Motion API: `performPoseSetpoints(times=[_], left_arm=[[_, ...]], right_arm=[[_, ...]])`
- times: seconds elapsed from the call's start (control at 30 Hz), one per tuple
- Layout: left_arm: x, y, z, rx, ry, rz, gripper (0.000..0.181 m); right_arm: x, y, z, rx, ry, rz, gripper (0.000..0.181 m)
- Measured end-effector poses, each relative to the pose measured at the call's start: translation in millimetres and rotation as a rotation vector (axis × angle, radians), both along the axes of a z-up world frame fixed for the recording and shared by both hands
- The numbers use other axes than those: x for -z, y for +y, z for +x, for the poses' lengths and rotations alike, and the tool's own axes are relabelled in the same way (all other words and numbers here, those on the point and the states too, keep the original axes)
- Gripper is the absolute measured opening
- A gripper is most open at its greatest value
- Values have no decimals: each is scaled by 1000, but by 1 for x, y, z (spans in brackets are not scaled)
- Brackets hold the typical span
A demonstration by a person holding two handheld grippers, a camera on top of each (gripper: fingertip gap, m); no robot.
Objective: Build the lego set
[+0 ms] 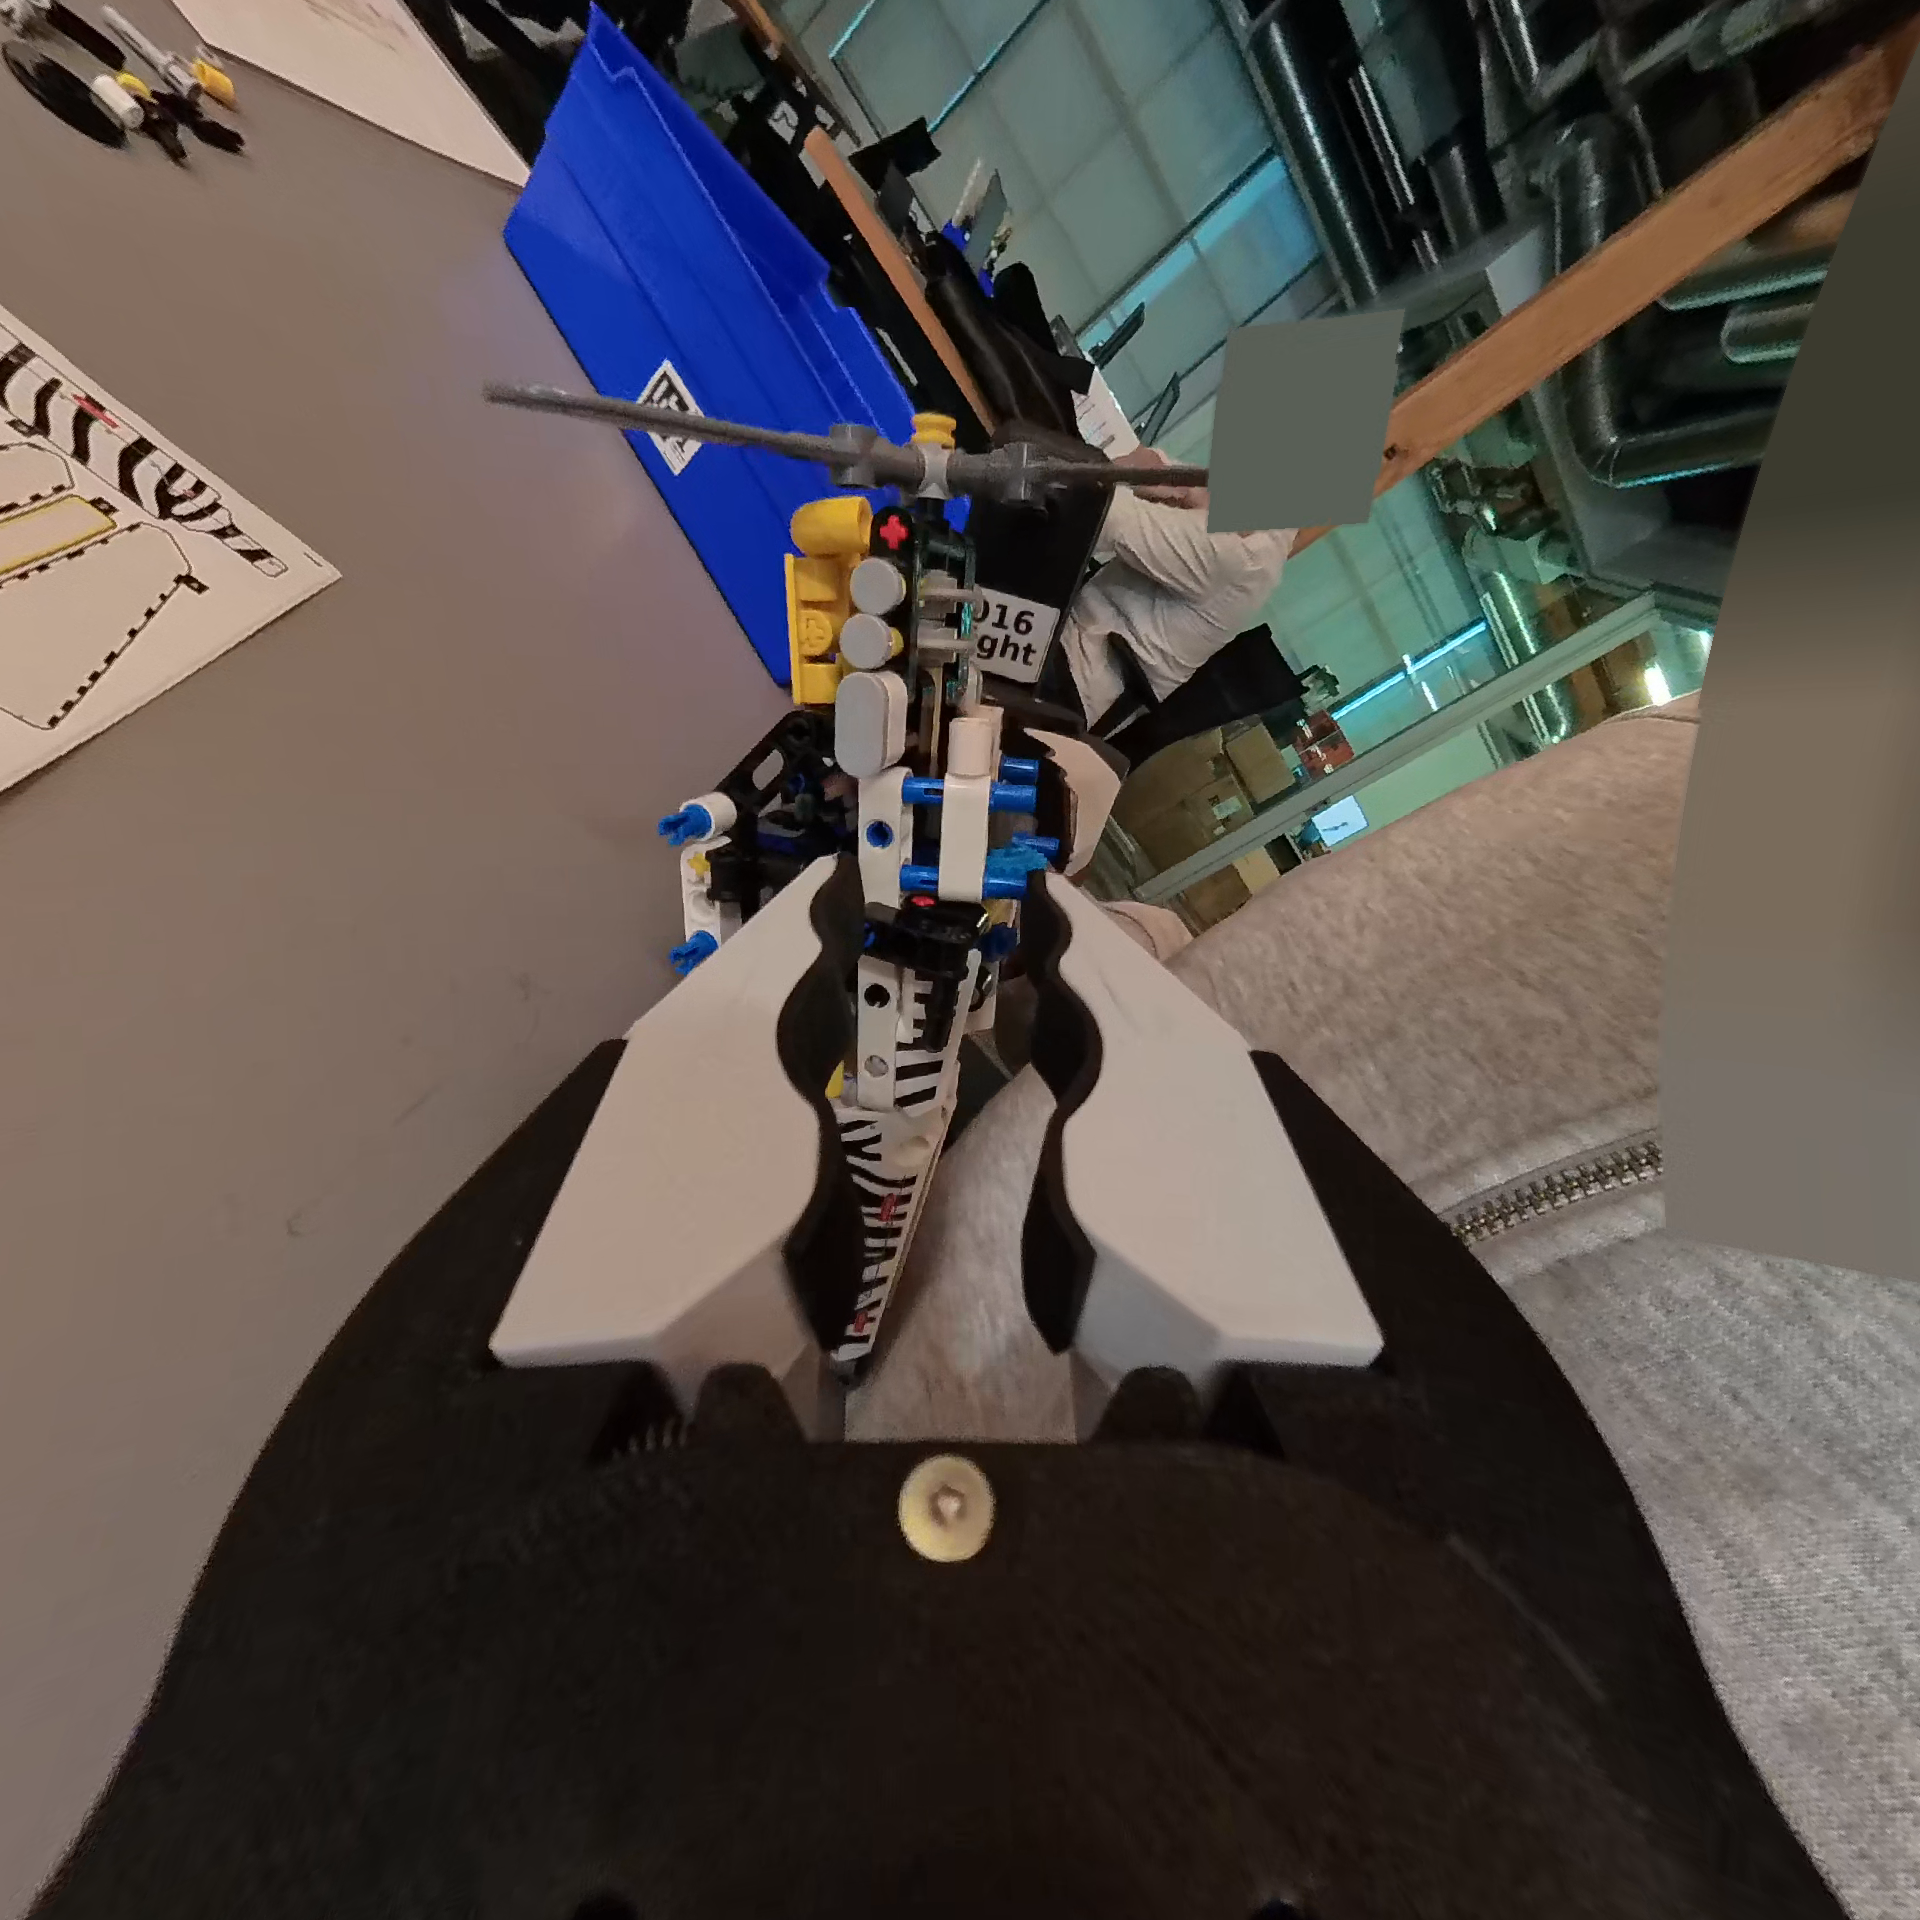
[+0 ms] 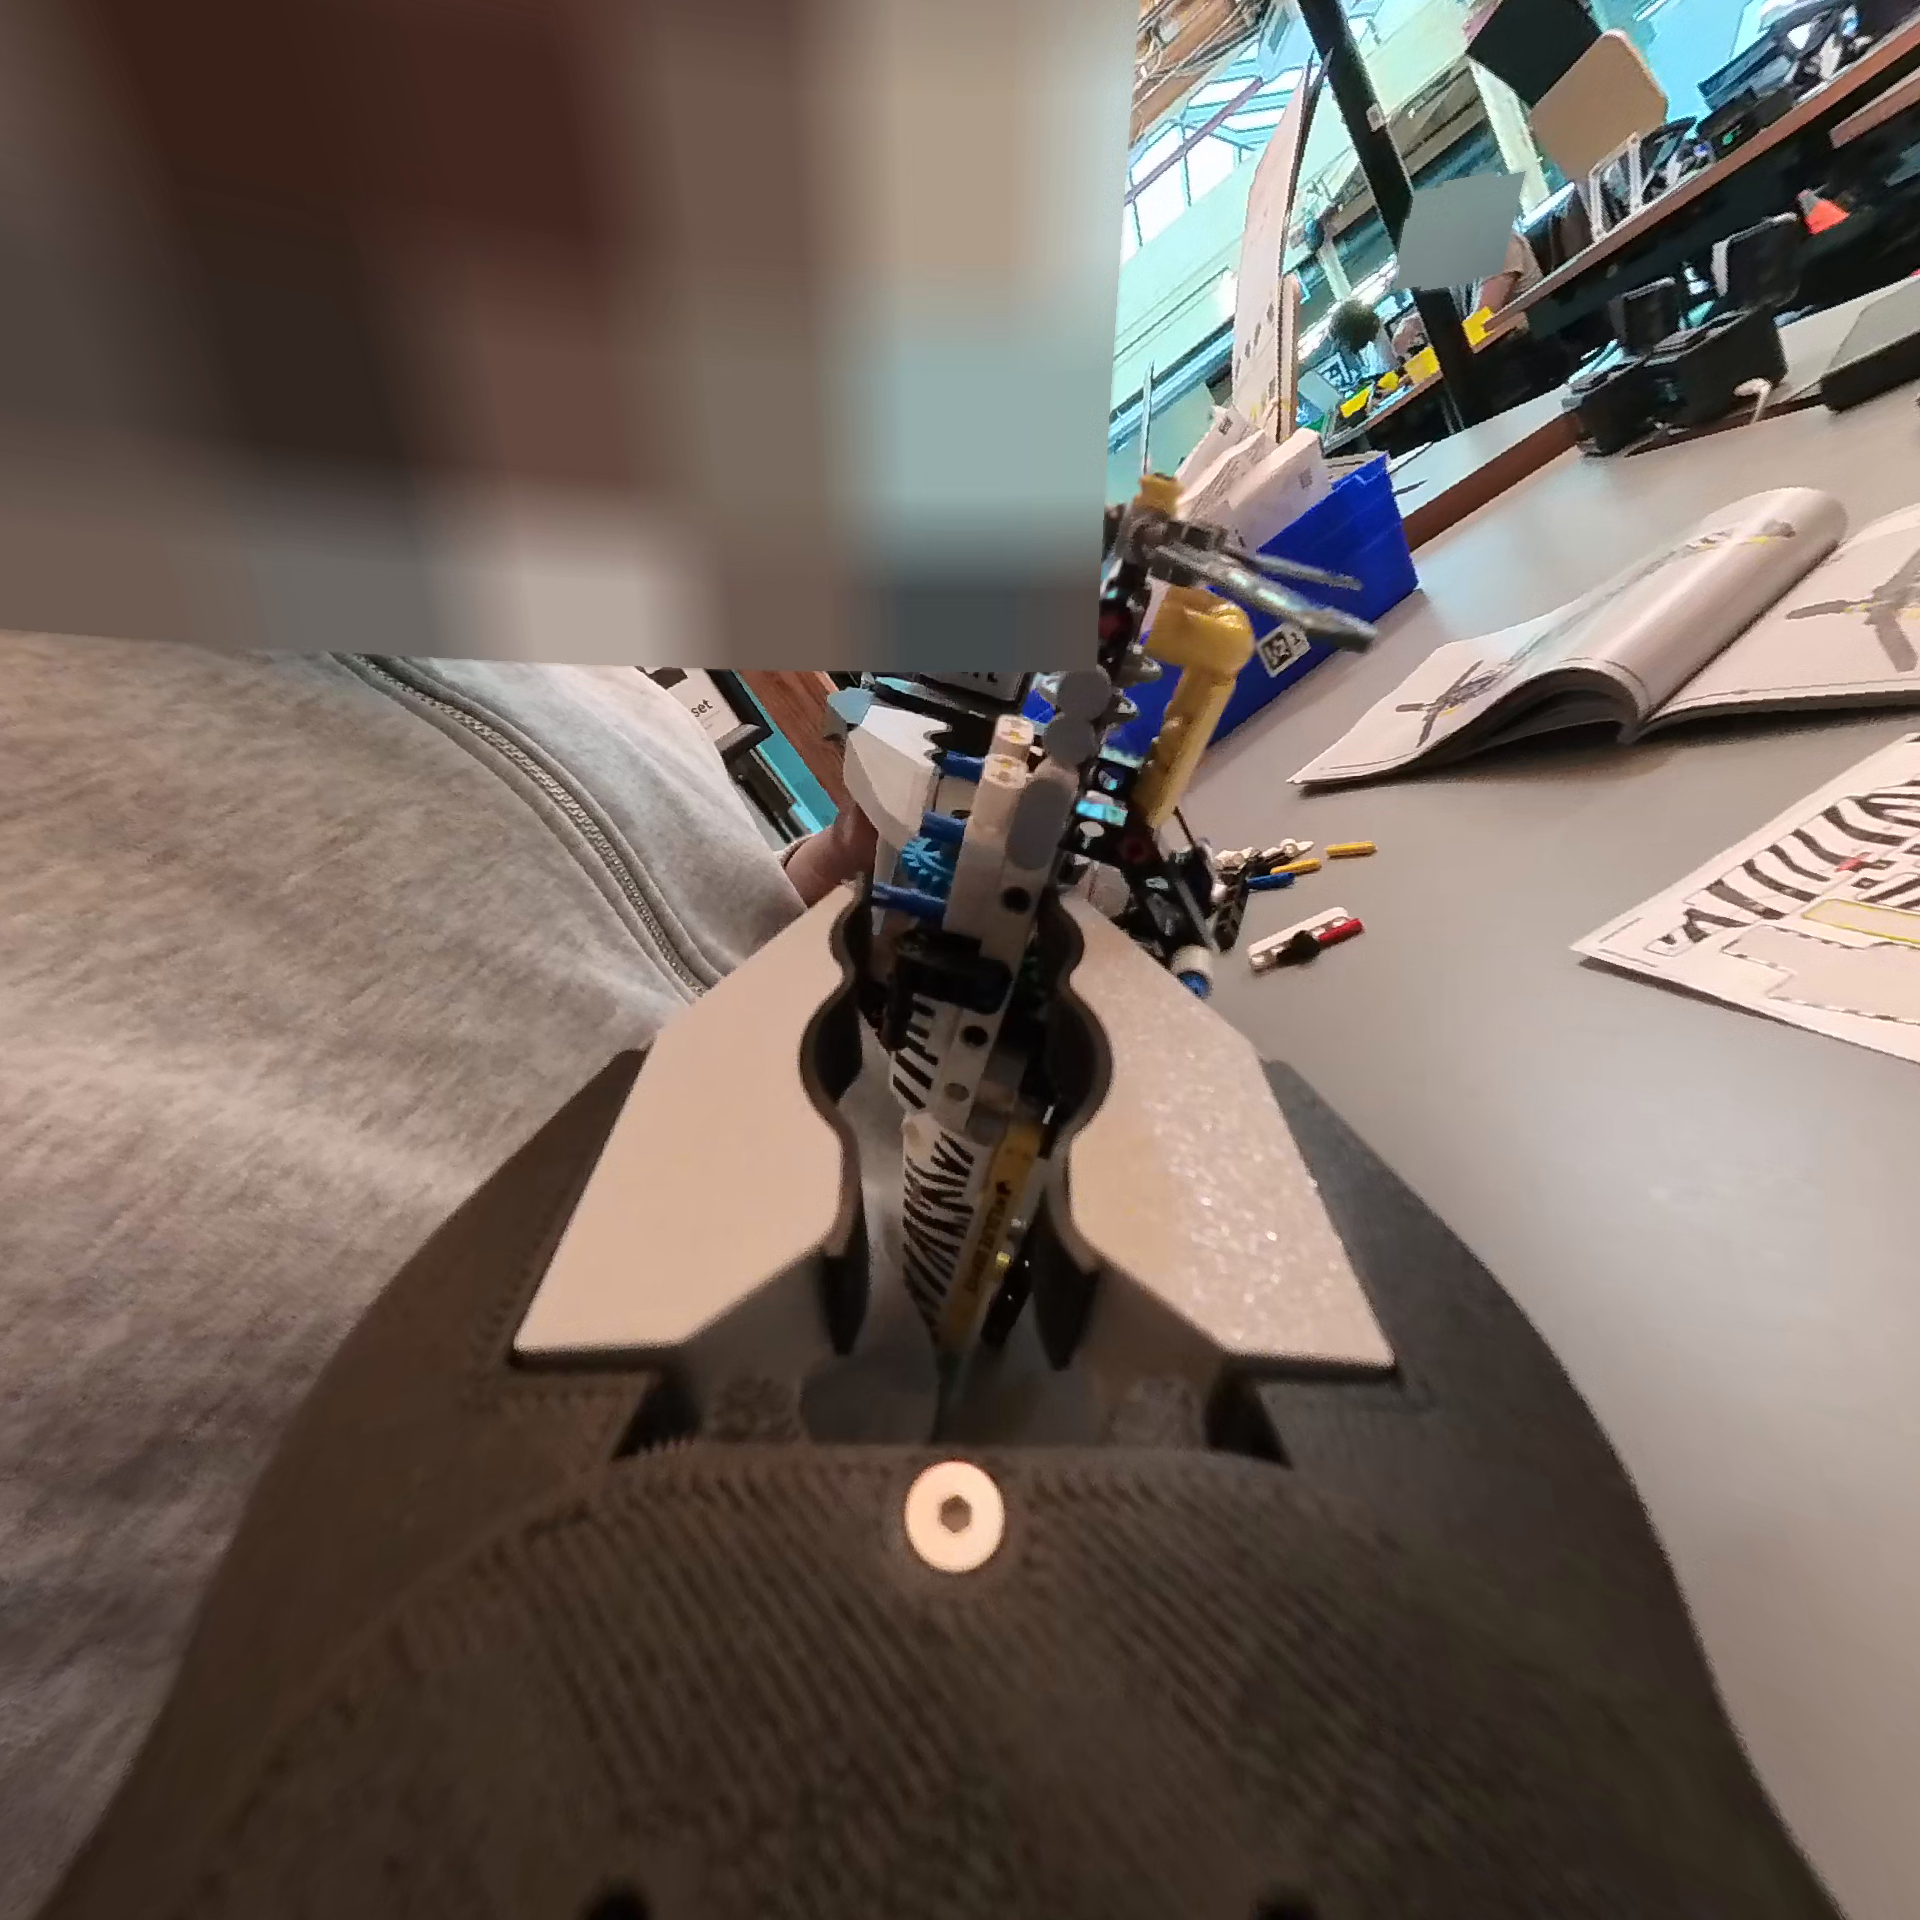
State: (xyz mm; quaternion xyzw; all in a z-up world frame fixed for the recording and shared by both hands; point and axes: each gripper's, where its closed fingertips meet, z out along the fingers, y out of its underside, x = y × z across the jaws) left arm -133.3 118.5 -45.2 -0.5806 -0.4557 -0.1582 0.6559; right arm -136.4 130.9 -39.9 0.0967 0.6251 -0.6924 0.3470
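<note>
A partly built lego helicopter (image 1: 914,831) has a zebra-striped white tail, blue pins, yellow parts and a grey rotor (image 1: 852,447) on top. It is held up off the grey table (image 1: 312,935). My left gripper (image 1: 940,894) is shut on the helicopter's tail end. My right gripper (image 2: 956,925) is also shut on the helicopter (image 2: 997,935), with the striped tail running back between its fingers. The right gripper's black body (image 1: 1023,582) shows behind the model in the left wrist view. A white finger of the left gripper (image 2: 888,769) shows beyond the model in the right wrist view.
A blue bin (image 1: 675,281) lies at the table's far side. A sticker sheet (image 2: 1766,914), an open instruction booklet (image 2: 1610,644) and several loose lego parts (image 2: 1299,935) lie on the table. A person's grey zip sweater (image 2: 312,935) is close beside the grippers. Only a small space, under 4 cm, lies between the two pairs of fingers.
</note>
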Motion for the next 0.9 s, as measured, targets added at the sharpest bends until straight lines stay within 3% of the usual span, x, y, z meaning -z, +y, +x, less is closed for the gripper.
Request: performPoseSetpoints(times=[0.5,0.63,0.9], left_arm=[[-12,-8,-10,-82,35,75,41],[-12,-6,-12,-77,31,84,30],[-10,-6,-11,-84,31,45,30]], right_arm=[[0,-1,-2,12,12,4,29],[-2,-5,2,6,36,13,29],[0,-5,1,3,19,11,29]])
